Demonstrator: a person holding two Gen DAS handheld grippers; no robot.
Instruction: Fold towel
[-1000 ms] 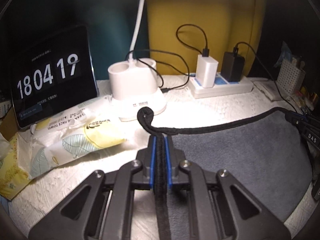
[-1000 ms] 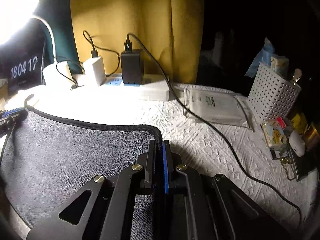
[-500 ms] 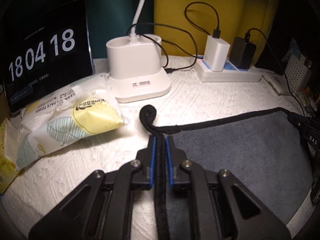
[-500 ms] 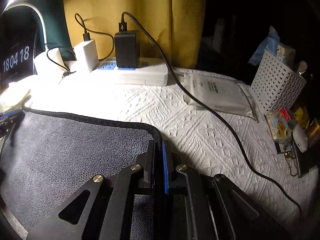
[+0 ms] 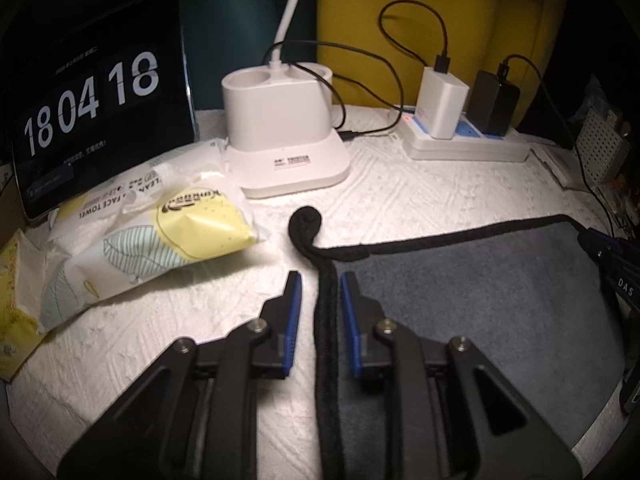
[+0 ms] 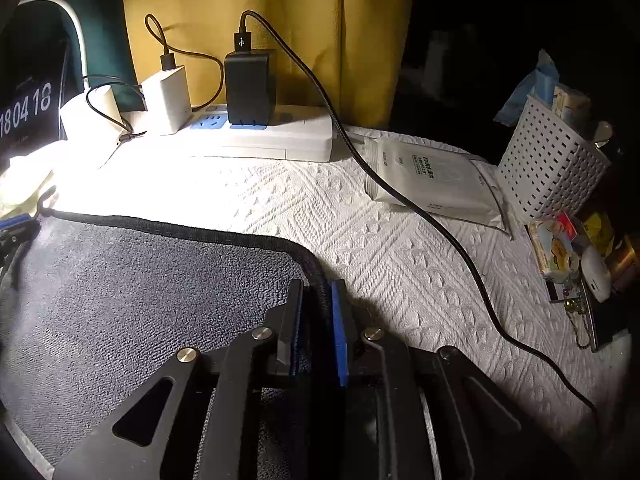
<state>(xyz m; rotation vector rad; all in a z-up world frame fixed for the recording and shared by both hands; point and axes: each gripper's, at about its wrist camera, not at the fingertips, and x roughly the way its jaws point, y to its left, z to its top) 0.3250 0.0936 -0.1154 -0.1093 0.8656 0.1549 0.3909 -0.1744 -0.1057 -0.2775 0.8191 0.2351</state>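
We see the left gripper (image 5: pixel 320 292) w/ jaws spread apart, blue pads clear of the cloth; the black hem of the towel (image 5: pixel 472 300) runs straight btwn the fingers, not pinched. Towel is grey, lying flat on the white textured cover (image 5: pixel 400 196), spreading to the right of this tool. Its corner curls into a small black loop just ahead of the fingertips. The towel's near part is hidden under the gripper body.

Right gripper (image 6: pixel 316 300): jaws parted a little, towel (image 6: pixel 140 288) corner hem sits btwn them; we can't tell if the pads touch it, since the left pad is in shadow. Towel spreads to the left of this tool; its far left edge is cut off by the frame.

Ahead-left of the left tool: wipes pack (image 5: pixel 160 236), clock screen (image 5: pixel 96 120) behind it, partly blocked by the pack. Straight ahead: white lamp base (image 5: pixel 284 136), lamp head out of frame. Ahead-right: power strip (image 5: pixel 468 144) w/ two chargers.

Right of the right tool: black cable (image 6: pixel 420 216) crossing a flat white packet (image 6: pixel 432 180), white basket (image 6: pixel 552 168) beyond, contents dark and hard to read. Small clutter at the far right edge is too dim to ID.
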